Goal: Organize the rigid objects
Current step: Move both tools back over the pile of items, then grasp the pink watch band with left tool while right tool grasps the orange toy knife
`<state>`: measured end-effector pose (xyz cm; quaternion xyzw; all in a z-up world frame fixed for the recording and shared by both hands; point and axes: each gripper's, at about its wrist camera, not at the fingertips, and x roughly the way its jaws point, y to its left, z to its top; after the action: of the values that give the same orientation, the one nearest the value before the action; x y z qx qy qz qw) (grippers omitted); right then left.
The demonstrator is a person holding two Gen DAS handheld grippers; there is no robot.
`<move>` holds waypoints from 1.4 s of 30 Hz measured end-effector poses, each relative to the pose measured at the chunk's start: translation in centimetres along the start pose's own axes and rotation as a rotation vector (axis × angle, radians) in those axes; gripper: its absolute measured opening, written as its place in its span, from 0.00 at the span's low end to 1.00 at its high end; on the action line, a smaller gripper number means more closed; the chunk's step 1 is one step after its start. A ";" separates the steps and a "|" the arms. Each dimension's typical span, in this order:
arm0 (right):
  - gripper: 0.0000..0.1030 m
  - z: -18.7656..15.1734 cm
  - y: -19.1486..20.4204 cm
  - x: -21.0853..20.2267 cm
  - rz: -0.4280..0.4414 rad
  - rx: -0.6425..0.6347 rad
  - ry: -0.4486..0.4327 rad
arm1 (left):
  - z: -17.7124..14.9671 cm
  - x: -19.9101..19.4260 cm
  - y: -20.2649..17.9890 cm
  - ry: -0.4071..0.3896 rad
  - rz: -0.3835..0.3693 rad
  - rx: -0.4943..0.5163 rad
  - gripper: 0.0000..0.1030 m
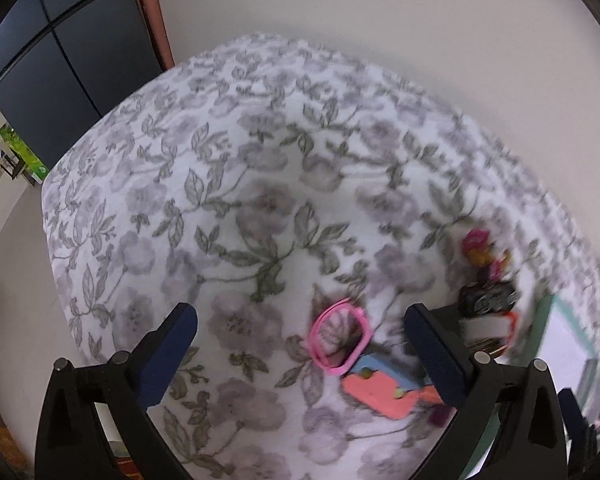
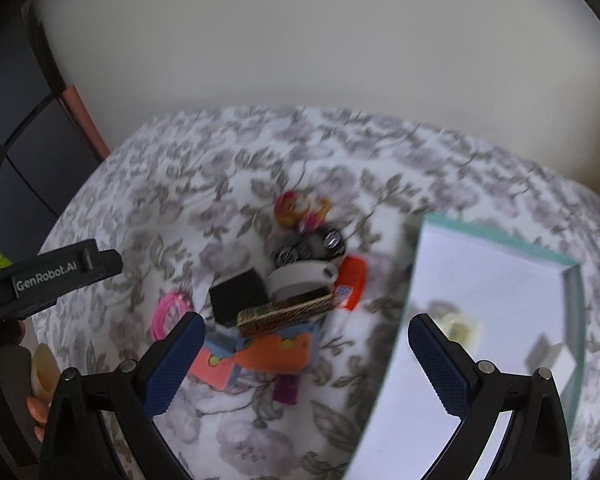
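Note:
A pile of small objects lies on a floral cloth [image 2: 204,184]: a pink ring [image 2: 168,314], a black box [image 2: 238,294], a gold-patterned flat case [image 2: 288,312], a white band [image 2: 300,276], an orange-red item [image 2: 352,280], a black toy car [image 2: 312,246], a pink-yellow toy [image 2: 300,208] and an orange-blue foam piece [image 2: 276,350]. My right gripper [image 2: 306,354] is open above the pile's near edge. My left gripper [image 1: 300,344] is open, with the pink ring [image 1: 338,338] between its fingers. The left gripper's body [image 2: 60,272] shows at the left.
A white tray with a teal rim [image 2: 496,240] lies right of the pile and holds small white blocks [image 2: 460,328]. A purple item [image 2: 286,390] lies near the foam piece. A dark cabinet [image 1: 48,60] stands behind the table at the left. A plain wall is behind.

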<state>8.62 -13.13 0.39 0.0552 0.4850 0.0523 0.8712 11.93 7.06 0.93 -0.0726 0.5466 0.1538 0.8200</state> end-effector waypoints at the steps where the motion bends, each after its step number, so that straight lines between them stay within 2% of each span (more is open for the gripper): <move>1: 1.00 -0.2 0.4 0.8 -0.001 -0.005 0.020 | -0.1 0.7 -0.1 0.015 0.014 0.016 1.00; 7: 1.00 -1.8 2.0 4.3 -0.023 -0.049 0.107 | -0.8 4.1 -0.1 0.090 0.060 0.083 1.00; 14: 1.00 -2.5 2.2 6.7 -0.052 -0.042 0.154 | -1.2 6.9 0.3 0.151 0.044 0.118 1.00; 19: 1.00 -2.6 2.1 7.8 -0.075 -0.035 0.162 | -1.1 7.9 0.4 0.198 -0.054 0.081 1.00; 24: 1.00 -2.4 2.0 8.4 -0.084 -0.015 0.162 | -1.3 8.3 -0.5 0.205 -0.106 0.100 1.00; 29: 1.00 -2.3 2.0 8.8 -0.083 0.004 0.158 | -2.0 9.1 -2.3 0.213 -0.052 0.160 1.00; 33: 0.99 -2.2 2.7 9.2 -0.093 -0.009 0.153 | -2.5 10.0 -2.8 0.228 -0.009 0.169 1.00; 38: 0.94 -2.4 2.4 9.6 -0.124 -0.014 0.163 | -2.7 11.0 -2.3 0.238 -0.020 0.151 1.00; 42: 0.92 -2.4 2.1 9.5 -0.133 -0.028 0.179 | -2.3 11.1 -2.0 0.233 -0.007 0.173 1.00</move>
<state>11.42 -9.60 -8.52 0.0057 0.5626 0.0058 0.8267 14.53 6.47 -10.30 -0.0210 0.6492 0.0939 0.7545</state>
